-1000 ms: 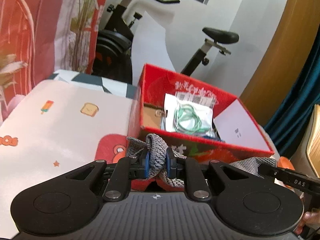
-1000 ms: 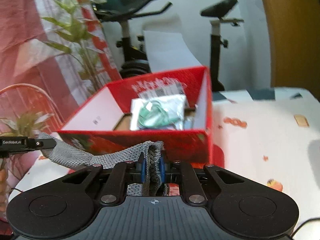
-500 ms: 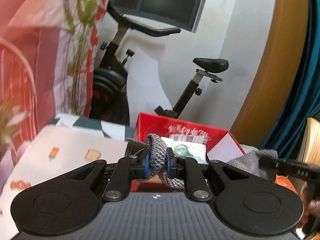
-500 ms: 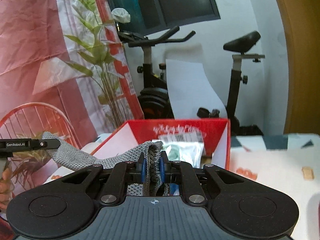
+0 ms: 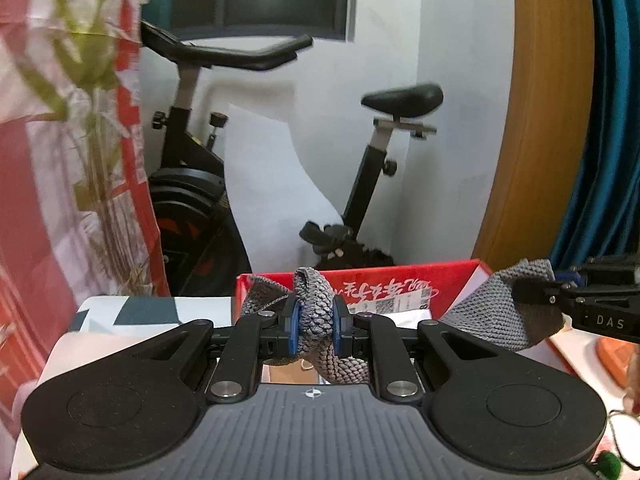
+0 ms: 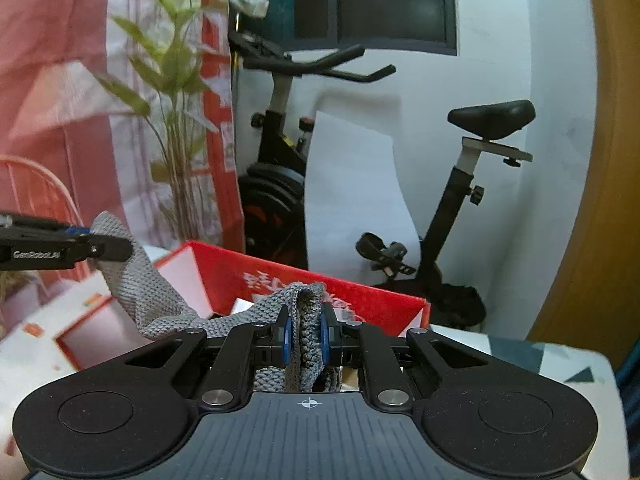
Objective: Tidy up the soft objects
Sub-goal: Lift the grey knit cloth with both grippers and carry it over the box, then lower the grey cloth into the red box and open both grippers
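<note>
A grey knitted cloth (image 5: 314,316) is held by both grippers and hangs in the air in front of the open red box (image 5: 384,284). My left gripper (image 5: 314,322) is shut on one bunched end of it. My right gripper (image 6: 305,334) is shut on the other end (image 6: 306,320). The cloth stretches between them: its far part (image 5: 492,316) shows at the right of the left wrist view, and its far part (image 6: 136,280) at the left of the right wrist view. The red box (image 6: 280,280) sits just beyond.
The box stands on a table with a white patterned cover (image 5: 132,312). An exercise bike (image 5: 360,184) stands behind the table against a white wall. A plant (image 6: 176,120) and a red-and-white curtain (image 6: 60,80) are at the left. An orange wire chair (image 6: 36,196) is left.
Both grippers have risen and tilted up with the cloth. The box has dropped low in both views, its contents mostly out of sight. The cloth is pulled out wider between the grippers.
</note>
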{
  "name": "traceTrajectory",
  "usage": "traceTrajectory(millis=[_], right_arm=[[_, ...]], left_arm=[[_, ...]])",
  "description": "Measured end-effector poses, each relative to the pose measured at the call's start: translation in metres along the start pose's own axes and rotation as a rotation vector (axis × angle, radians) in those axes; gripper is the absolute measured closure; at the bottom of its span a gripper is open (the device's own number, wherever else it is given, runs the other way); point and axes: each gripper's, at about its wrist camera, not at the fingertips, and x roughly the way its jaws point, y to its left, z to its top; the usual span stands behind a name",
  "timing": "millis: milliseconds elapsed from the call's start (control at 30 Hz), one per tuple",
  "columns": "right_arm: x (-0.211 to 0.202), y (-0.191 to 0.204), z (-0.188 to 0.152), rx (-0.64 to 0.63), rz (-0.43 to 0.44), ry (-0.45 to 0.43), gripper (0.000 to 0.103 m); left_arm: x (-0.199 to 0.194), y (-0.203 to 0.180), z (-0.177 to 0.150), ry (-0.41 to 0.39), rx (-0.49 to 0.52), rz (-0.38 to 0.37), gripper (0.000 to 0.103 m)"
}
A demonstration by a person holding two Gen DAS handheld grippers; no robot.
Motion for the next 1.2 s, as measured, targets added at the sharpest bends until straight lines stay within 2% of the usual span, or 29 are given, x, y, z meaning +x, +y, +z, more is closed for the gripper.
traceTrajectory(millis=[300, 567, 800, 1100, 1200], right_arm=[[0.050, 0.000, 0.002, -0.092, -0.059, 0.082, 0.091], [0.077, 0.011, -0.012, -0.159, -0.040, 0.178, 0.091], [0.087, 0.019, -0.019, -0.214, -0.020, 0.247, 0.091], [0.096, 0.022, -0.022, -0.243, -0.001, 0.317, 0.091], [0.098, 0.019, -0.022, -0.229, -0.004, 0.331, 0.090]], left_arm=[[0.062, -0.003, 0.004, 0.163, -0.015, -0.044, 0.086], [0.082, -0.002, -0.013, 0.262, -0.002, -0.062, 0.086], [0.085, -0.001, -0.013, 0.269, 0.001, -0.079, 0.086], [0.085, 0.006, -0.004, 0.241, 0.011, -0.039, 0.085], [0.085, 0.008, -0.003, 0.240, 0.027, -0.035, 0.079]])
